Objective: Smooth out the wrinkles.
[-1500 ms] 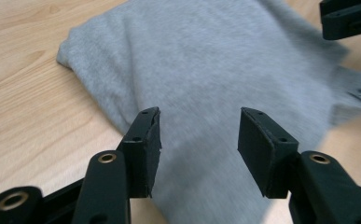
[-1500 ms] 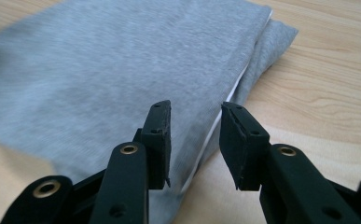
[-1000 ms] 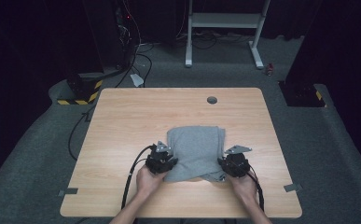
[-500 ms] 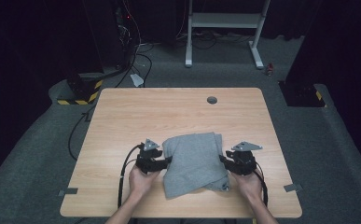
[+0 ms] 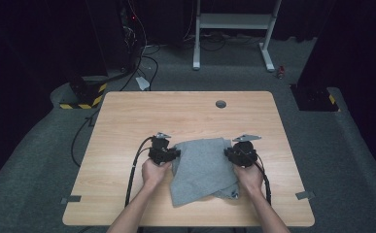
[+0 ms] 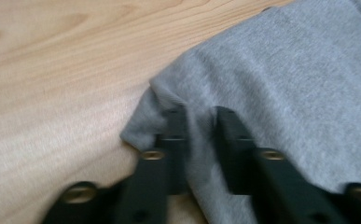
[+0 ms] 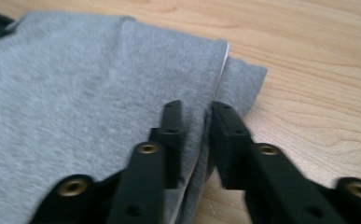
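1. Since the earlier frames both hands have slid outward and farther up the surface point(image 5: 127, 121), and the grey garment point(image 5: 202, 167) now lies folded narrower between them. Both tools' jaws have just been closing, with cloth between them.
2. The left tool point(image 5: 168, 154) is clamped on a pinch of the garment's left edge point(image 6: 169, 100), near a corner that curls up off the wood.
3. The right tool point(image 5: 234, 154) is clamped on the doubled right edge point(image 7: 201, 121), where two layers show beside the bare wood.
4. The garment sits in the near middle of the surface, its lower end toward the person.
5. Judged from this, the step in hand is gripping both far corners for another fold.
6. The next move likely calls for lifting both edges evenly and carrying them toward the person, keeping the layers aligned so neither pinch slips.
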A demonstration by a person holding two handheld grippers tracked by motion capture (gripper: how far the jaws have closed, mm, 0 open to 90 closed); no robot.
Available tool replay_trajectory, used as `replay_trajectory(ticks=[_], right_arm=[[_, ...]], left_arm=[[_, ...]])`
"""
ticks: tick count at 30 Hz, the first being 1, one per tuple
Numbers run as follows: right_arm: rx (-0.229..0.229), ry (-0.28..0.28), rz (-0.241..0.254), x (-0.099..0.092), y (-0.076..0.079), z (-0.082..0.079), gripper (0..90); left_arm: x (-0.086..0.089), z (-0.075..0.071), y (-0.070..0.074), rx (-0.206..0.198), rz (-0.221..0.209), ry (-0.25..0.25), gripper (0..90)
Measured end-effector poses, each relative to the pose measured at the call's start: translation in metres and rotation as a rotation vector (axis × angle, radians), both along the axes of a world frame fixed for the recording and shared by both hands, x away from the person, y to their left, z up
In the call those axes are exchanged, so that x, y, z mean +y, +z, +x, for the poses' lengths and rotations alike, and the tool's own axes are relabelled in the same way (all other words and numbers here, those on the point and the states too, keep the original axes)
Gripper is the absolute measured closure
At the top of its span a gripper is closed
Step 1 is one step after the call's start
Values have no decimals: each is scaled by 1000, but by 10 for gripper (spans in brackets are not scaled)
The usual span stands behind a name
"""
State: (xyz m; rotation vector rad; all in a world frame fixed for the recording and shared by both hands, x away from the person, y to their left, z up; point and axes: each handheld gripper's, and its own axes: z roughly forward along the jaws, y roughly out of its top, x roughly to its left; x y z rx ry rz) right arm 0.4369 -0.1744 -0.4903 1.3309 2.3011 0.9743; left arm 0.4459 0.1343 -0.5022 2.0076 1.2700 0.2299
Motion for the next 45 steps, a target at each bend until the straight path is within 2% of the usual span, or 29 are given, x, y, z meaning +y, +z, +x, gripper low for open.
replay_trajectory(ticks=[1, 4, 6, 9, 10, 11, 13, 15, 16, 19, 23, 24, 27, 29, 33, 35, 37, 39, 40, 42, 43, 45], right_arm=[[2, 6, -9, 0, 0, 0, 832], [-6, 16, -41, -5, 0, 1, 856], [-11, 18, -60, -10, 1, 0, 859], [-11, 32, -78, -11, -1, -1, 855], [-10, 38, -79, -10, -1, -1, 847], [-12, 44, -78, -9, -1, -1, 815], [-24, 33, -55, -9, 1, 0, 743], [-28, 12, -34, -12, 4, 1, 709], [-28, 4, -28, -13, 6, 5, 694], [-27, -27, -1, -13, 13, 14, 674], [7, -40, 3, -6, 12, 29, 684], [18, -47, 5, -4, 11, 34, 695], [34, -72, 23, -3, 9, 43, 704], [44, -80, 26, 1, 11, 48, 748], [27, -61, 3, 4, 9, 49, 866], [-11, -42, -37, 7, 12, 44, 880], [-57, -45, -75, 7, 19, 39, 885], [-77, -60, -88, 0, 23, 37, 900], [-92, -86, -123, -5, 23, 37, 900], [-60, -112, -117, -18, 20, 38, 898], [-51, -111, -112, -21, 19, 38, 897], [-62, -104, -60, -26, 17, 32, 851]], left_arm=[[-1, 2, 4, -7, 14, -11, 865], [0, 4, 24, -71, 77, -13, 887], [5, 8, 36, -92, 77, -2, 891], [3, 11, 38, -105, 81, -9, 883], [1, 13, 33, -80, 72, -17, 852], [0, 14, 29, -73, 70, -14, 738], [1, 13, 19, -57, 30, 3, 590], [4, 11, 13, -23, -15, 6, 525], [5, 9, 10, -13, -24, 4, 505], [5, 6, 5, 14, -38, -3, 526], [1, 10, 3, 29, -41, -14, 717], [0, 10, 3, 32, -59, -8, 755], [0, 13, 1, 40, -75, 3, 800], [1, 13, 1, 40, -76, 3, 822], [2, 13, 3, 19, -81, 10, 858], [5, 16, 3, 37, -87, 19, 868], [10, 17, 3, 34, -76, 45, 875], [13, 16, 6, 11, -35, 56, 877], [15, 15, 6, 5, -12, 67, 878], [19, 16, 5, 12, 13, 85, 872], [21, 16, 4, -2, 13, 89, 857], [20, 14, 7, -34, 15, 94, 688]])
